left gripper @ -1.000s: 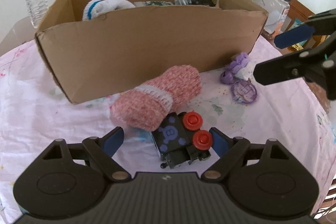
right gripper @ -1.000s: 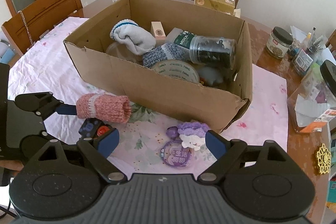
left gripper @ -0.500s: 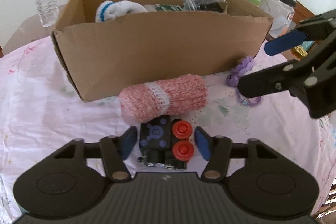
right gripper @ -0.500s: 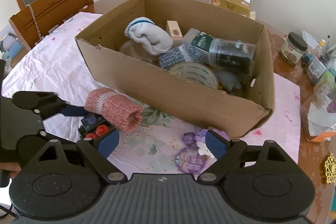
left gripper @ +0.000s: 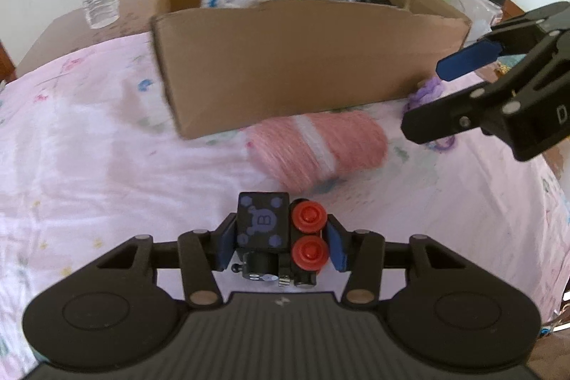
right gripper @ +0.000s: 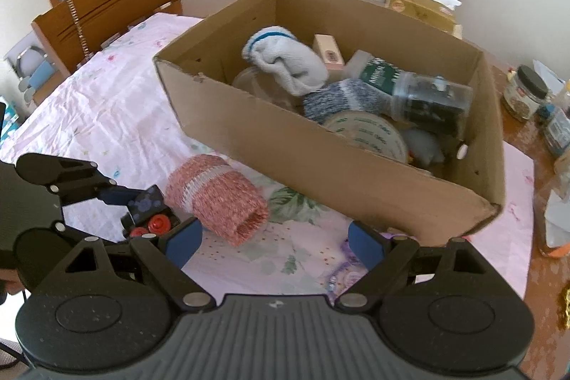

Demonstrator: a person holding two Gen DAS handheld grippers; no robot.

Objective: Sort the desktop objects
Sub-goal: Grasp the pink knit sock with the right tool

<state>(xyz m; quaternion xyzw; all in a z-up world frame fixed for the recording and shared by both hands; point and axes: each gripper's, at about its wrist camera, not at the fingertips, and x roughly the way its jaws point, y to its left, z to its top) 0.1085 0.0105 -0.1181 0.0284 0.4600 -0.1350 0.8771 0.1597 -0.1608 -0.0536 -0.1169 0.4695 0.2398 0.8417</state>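
Left gripper [left gripper: 279,243]: blue fingers [left gripper: 224,246] clamped on either side of a black toy block with two red buttons [left gripper: 276,230], held over the pink-clothed table [left gripper: 89,166]. Right gripper [right gripper: 274,243]: fingers spread wide, nothing between them, above a purple trinket [right gripper: 343,276]. A rolled pink sock [left gripper: 320,152] lies just beside the cardboard box [right gripper: 320,162], which holds socks, tape and a jar.
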